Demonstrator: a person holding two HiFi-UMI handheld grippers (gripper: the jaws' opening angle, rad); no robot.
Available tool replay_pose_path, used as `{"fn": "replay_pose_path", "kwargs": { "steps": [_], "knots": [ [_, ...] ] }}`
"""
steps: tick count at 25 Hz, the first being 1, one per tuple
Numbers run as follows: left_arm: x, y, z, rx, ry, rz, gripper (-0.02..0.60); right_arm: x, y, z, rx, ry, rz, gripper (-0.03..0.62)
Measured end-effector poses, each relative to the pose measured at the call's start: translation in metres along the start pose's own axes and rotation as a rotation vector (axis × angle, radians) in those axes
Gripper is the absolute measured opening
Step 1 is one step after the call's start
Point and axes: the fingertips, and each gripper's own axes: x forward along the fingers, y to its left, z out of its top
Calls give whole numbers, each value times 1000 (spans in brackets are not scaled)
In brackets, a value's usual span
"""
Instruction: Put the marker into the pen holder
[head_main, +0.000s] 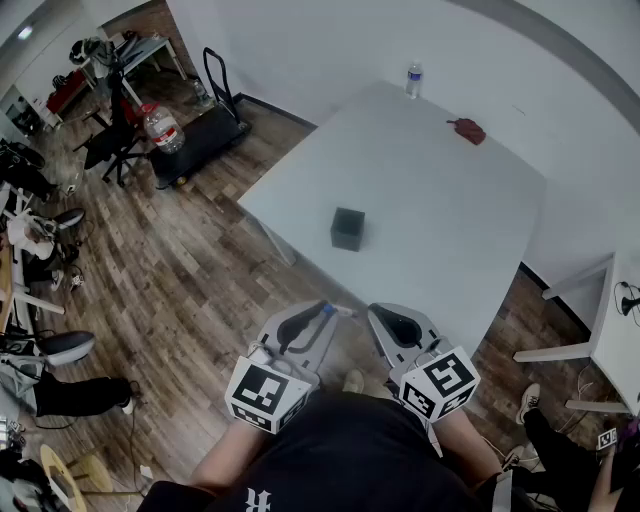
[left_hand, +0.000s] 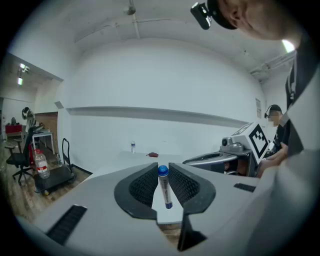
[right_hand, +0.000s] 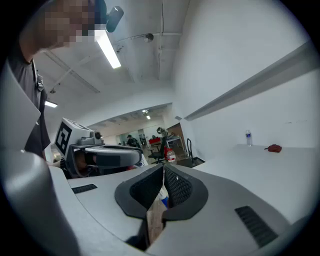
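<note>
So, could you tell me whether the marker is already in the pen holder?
Out: the left gripper holds the marker between its jaws; the pen holder stands apart on the table.

Bright even light, sharp, strong fisheye edges

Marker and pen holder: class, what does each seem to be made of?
The marker looks like smooth plastic, with a white barrel and a blue cap. The pen holder is black and matte, perhaps plastic or metal; it is too small to tell.

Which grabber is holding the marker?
The left gripper: a blue-capped marker is pinched between its fingers. The right gripper has its fingers closed together on nothing.
</note>
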Motion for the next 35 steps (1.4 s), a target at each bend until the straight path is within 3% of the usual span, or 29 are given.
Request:
{"fn": "replay_pose_path", "kwargs": {
  "steps": [14,26,35],
  "knots": [
    [37,19,1,-32,0,19,69,16,-31,-2,27,24,3,17],
    [102,98,-1,-67,11,-19,69,90,-79,12,41,61,-70,17],
    [164,155,-15,-74,15,-52,69,132,-114,20,70,90,-185,17]
  ]
}}
